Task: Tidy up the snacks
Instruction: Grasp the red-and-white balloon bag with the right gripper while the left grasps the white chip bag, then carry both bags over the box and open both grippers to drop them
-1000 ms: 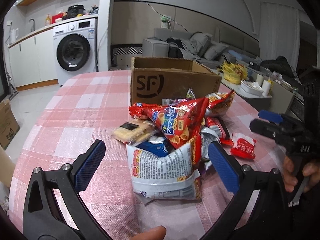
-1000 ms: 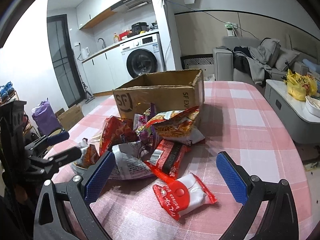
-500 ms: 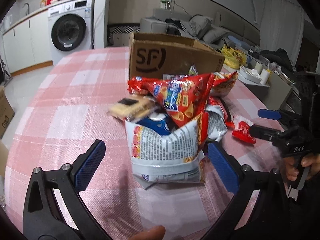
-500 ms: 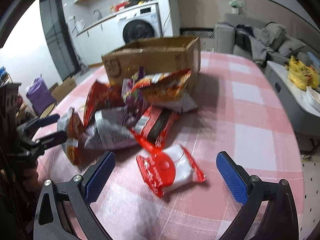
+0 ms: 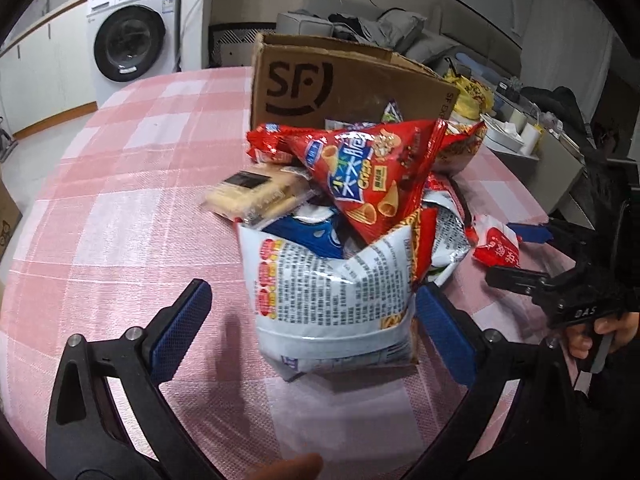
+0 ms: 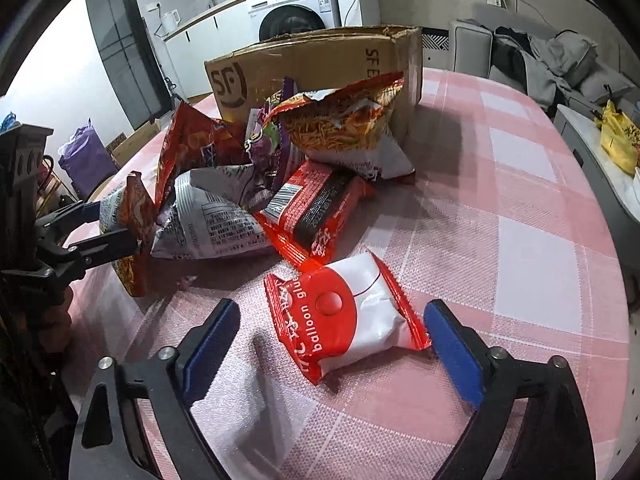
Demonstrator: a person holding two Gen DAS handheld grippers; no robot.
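Note:
A pile of snack bags lies on the pink checked tablecloth (image 5: 120,208) in front of an open cardboard SF box (image 5: 340,84). My left gripper (image 5: 316,332) is open, its pads either side of a white and orange printed bag (image 5: 332,292) standing at the pile's near end. A red cone-crisp bag (image 5: 372,176) and a cracker pack (image 5: 256,192) lie behind it. My right gripper (image 6: 332,348) is open, straddling a red and white "balloon" packet (image 6: 344,320) lying flat, apart from the pile. The box also shows in the right wrist view (image 6: 316,68).
In the right wrist view a red and black packet (image 6: 320,208), an orange noodle-snack bag (image 6: 344,128) and a white crumpled bag (image 6: 212,216) lie between the packet and the box. A washing machine (image 5: 132,40) and sofa (image 5: 360,28) stand beyond the table.
Both grippers have moved forward and down: the left now has the white printed bag between its pads, the right has closed in on the balloon packet. Both stay open.

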